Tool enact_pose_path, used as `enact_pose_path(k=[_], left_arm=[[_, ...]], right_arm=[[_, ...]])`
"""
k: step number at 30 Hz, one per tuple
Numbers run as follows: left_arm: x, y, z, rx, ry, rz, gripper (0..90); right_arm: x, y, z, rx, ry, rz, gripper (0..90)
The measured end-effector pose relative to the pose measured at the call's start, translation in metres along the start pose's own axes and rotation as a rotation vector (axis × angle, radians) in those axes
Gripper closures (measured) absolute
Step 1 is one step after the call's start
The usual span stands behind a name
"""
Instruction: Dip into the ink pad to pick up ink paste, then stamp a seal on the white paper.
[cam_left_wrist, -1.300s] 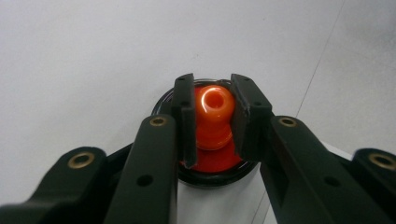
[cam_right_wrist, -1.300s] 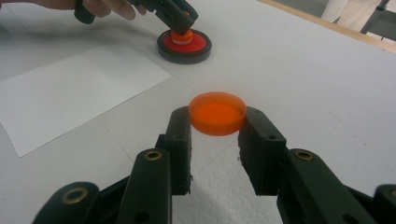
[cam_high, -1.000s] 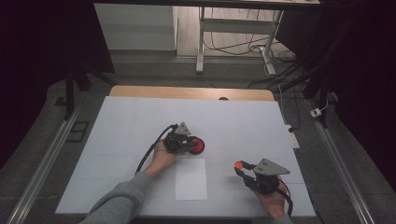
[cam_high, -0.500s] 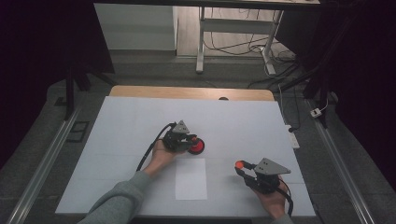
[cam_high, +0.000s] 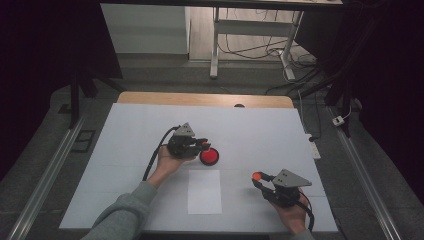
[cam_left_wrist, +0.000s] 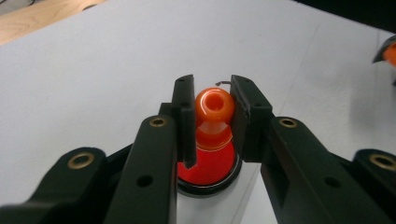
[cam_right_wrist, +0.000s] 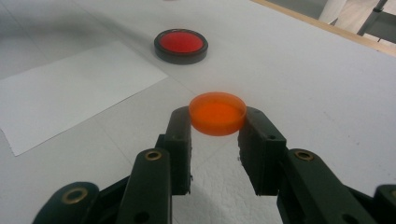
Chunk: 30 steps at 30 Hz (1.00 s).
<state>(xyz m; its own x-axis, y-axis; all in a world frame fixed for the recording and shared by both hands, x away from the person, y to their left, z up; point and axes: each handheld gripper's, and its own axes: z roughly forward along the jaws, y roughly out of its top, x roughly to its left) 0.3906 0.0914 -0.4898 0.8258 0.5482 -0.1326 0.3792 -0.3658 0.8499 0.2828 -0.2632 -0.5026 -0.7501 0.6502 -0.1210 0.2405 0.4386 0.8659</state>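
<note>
Up comes the left hand-held gripper (cam_high: 204, 145), clamping an orange knobbed piece (cam_left_wrist: 214, 106) over the red dish (cam_high: 209, 156) mid-tabletop (cam_high: 125, 130); right hand-held gripper (cam_high: 256, 179) grips an orange disc (cam_right_wrist: 217, 113), seemingly lifted, near the front-right corner.

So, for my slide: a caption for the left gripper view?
Left tool clamps an orange stamp knob above the red ink pad.
</note>
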Motion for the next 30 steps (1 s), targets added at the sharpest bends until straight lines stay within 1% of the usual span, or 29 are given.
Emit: enact_pose_path(k=[2, 8, 11, 13, 19, 22, 30], left_arm=[[-0.001, 0.002, -0.005, -0.013, -0.015, -0.005, 73.0], [-0.01, 0.007, -0.023, -0.029, -0.038, 0.007, 72.9], [-0.014, 0.008, -0.03, -0.048, -0.065, -0.002, 72.9], [-0.015, 0.008, -0.034, -0.047, -0.063, 0.007, 72.9], [-0.018, 0.004, -0.041, -0.034, -0.058, 0.012, 72.9], [-0.019, 0.003, -0.045, -0.033, -0.059, 0.016, 72.9], [-0.023, 0.0, -0.051, -0.025, -0.069, 0.024, 72.9]], right_arm=[[-0.001, 0.0, 0.0, -0.001, -0.002, 0.002, 64.7], [-0.002, -0.001, 0.0, 0.0, -0.004, 0.003, 64.7], [-0.002, -0.001, 0.0, 0.0, -0.006, 0.002, 64.7], [-0.002, -0.001, 0.0, 0.001, -0.007, 0.003, 64.7], [-0.003, -0.001, 0.001, 0.0, -0.006, 0.005, 64.6], [-0.003, -0.001, 0.001, 0.006, -0.007, 0.002, 64.7], [-0.002, -0.001, 0.002, 0.004, -0.004, 0.002, 64.7]])
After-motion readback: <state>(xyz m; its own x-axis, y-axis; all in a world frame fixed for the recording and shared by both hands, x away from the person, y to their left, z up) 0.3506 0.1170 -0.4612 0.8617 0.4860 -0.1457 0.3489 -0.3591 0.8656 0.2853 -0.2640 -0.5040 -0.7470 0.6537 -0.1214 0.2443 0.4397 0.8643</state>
